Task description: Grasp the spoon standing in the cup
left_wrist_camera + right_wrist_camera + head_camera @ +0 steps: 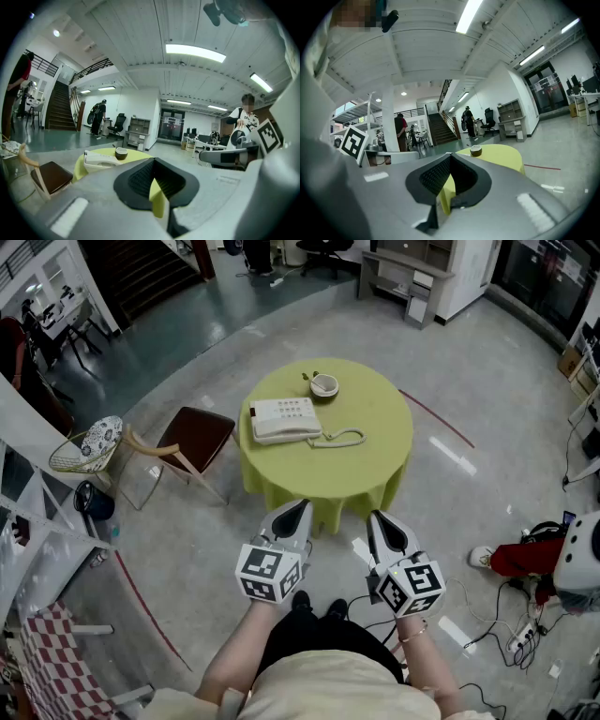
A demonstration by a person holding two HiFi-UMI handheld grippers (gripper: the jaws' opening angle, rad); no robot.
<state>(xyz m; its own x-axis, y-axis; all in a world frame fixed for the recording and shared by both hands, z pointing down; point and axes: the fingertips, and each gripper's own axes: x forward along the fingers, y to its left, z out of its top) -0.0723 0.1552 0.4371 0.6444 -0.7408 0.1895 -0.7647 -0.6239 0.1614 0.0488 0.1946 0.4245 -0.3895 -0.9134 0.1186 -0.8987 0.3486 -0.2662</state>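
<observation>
A small cup [324,385] stands at the far side of a round table with a yellow-green cloth [375,451], and a spoon handle [307,377] sticks out of it to the left. The cup also shows far off in the left gripper view [121,153] and the right gripper view [476,150]. My left gripper [298,509] and right gripper [377,518] hang side by side short of the table's near edge, well away from the cup. Both point at the table with jaws shut and nothing between them.
A white desk phone [284,420] with a coiled cord lies between me and the cup. A brown-seated chair [192,439] and a wicker seat [89,444] stand left of the table. Cables and a power strip [516,638] lie on the floor at right.
</observation>
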